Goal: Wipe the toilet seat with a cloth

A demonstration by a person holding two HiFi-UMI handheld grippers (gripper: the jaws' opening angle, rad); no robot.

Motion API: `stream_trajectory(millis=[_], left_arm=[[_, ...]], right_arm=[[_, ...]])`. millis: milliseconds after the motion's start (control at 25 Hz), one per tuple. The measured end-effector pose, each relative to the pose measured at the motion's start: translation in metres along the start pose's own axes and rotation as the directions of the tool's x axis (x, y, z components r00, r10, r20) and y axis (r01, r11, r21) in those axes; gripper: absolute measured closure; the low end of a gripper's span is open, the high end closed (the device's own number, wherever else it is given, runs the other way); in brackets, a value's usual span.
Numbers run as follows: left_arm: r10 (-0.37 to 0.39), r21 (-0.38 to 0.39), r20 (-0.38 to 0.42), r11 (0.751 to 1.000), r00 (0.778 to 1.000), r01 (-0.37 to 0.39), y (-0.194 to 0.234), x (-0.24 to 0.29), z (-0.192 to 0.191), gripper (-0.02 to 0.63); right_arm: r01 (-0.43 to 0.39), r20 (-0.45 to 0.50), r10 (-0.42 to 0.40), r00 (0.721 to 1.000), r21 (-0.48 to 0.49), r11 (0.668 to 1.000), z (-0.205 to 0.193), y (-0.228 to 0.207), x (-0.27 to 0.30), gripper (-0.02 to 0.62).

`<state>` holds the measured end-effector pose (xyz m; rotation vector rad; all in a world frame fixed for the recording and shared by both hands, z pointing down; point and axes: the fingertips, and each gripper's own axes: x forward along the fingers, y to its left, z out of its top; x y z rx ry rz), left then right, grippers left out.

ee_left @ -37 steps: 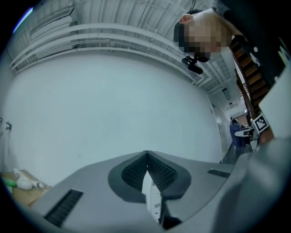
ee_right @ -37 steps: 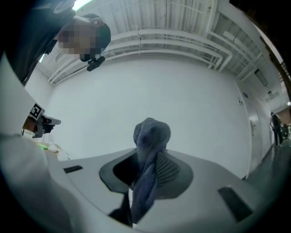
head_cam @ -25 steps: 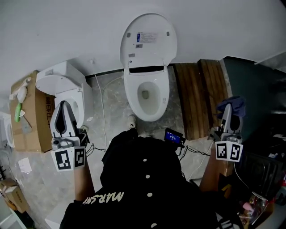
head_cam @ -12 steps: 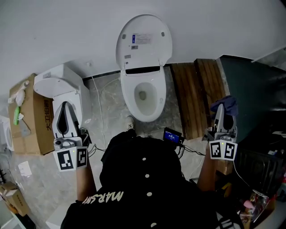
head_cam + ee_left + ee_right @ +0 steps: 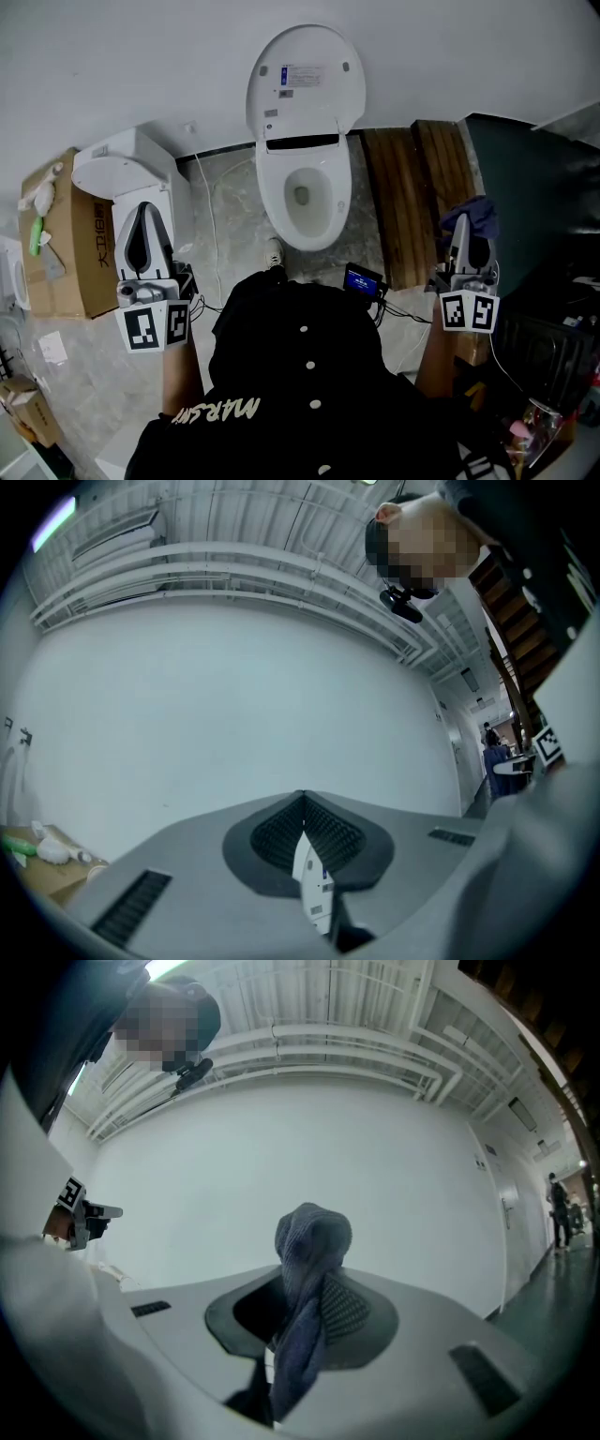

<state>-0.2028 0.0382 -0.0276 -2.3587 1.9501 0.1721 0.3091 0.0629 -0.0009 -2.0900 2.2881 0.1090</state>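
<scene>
The white toilet stands ahead with its lid (image 5: 300,70) raised against the wall and its seat (image 5: 275,192) down around the bowl. My left gripper (image 5: 143,214) hangs left of the toilet, over another white fixture, with its jaws shut and nothing between them (image 5: 302,801). My right gripper (image 5: 466,232) is held right of the toilet over the wooden planks. It is shut on a dark blue cloth (image 5: 309,1241), which bunches above the jaw tips and hangs down between them. Both grippers are well short of the seat.
A second white toilet unit (image 5: 127,169) and a cardboard box (image 5: 61,234) stand at the left. Wooden planks (image 5: 412,187) lie right of the toilet, beside a dark panel (image 5: 534,206). A small blue-screened device (image 5: 363,281) and cables lie on the floor near my feet.
The head view has shifted slightly. Both grippers keep nearly the same pose, and the cloth stays in the right gripper.
</scene>
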Motion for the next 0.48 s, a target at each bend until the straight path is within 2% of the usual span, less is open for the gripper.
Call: stream_trajectory(millis=[480], left_arm=[[-0.021,-0.001,-0.002,1.000,1.000,0.021,-0.012,0.004,-0.001,0.597]], right_arm=[[-0.022,-0.001,0.022,1.000,-0.011,1.000,0.001,0.000,0.003,0.511]])
